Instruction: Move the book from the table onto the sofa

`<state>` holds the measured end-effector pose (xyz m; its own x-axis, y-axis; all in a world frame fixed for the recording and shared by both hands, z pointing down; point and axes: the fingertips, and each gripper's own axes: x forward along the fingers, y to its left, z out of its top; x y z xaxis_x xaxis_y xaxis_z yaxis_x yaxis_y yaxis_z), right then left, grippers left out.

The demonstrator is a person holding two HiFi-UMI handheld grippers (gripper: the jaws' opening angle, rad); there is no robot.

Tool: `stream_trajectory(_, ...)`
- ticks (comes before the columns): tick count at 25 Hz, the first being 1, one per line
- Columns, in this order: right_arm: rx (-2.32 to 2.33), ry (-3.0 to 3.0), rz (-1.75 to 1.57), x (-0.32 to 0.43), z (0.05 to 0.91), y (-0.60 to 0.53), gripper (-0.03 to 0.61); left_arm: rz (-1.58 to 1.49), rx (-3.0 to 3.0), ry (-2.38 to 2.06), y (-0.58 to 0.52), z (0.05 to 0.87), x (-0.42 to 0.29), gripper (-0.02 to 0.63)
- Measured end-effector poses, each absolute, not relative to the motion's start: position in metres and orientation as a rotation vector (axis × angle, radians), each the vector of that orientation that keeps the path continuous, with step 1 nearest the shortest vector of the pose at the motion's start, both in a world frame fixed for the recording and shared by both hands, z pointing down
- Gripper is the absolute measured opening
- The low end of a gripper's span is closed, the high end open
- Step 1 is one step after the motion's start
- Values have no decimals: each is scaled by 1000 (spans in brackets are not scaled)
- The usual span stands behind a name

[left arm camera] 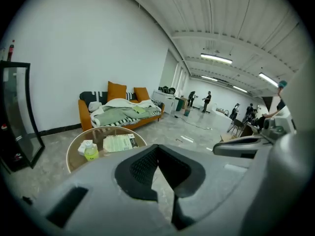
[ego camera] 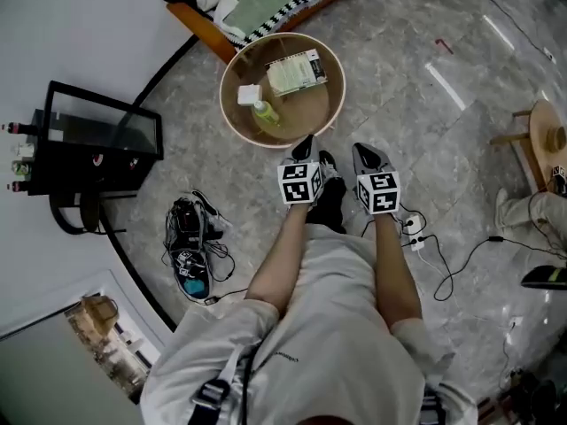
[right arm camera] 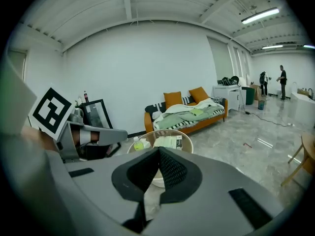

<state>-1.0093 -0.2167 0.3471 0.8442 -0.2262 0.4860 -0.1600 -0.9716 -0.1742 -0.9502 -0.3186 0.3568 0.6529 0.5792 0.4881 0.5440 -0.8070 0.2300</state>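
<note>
The book (ego camera: 296, 72) with a pale green cover lies flat on the round glass table (ego camera: 330, 112), toward its far right side; it also shows as the book (left arm camera: 118, 143) and the book (right arm camera: 169, 142). The orange sofa (ego camera: 205, 27) with a green blanket stands just beyond the table, seen as the sofa (left arm camera: 87, 110) and the sofa (right arm camera: 150, 119). My left gripper (ego camera: 305, 149) and right gripper (ego camera: 368, 158) hover side by side just short of the table's near rim, both shut and empty, pointing toward the table.
A small yellow-green bottle (ego camera: 265, 113) and a white tissue pack (ego camera: 248, 94) sit on the table's left half. A black glass stand (ego camera: 102, 140) is at the left, cables and a power strip (ego camera: 413, 228) on the floor, a wooden stool (ego camera: 542, 144) at right. People stand far off in the hall.
</note>
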Motion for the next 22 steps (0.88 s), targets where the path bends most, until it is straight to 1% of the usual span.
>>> stream_trajectory(7,-2855,377,-778,-897,345,-204,6,944,2769,873,-313,369,-852,8)
stream_trajectory(15,-2849,549,-892,-791,358,-201,6,998,2678,758,-303,387,-756,8)
stream_trajectory(22,-2852,734,-991,-729,373,-220,6,983,2616,626,-316,395,-696,8)
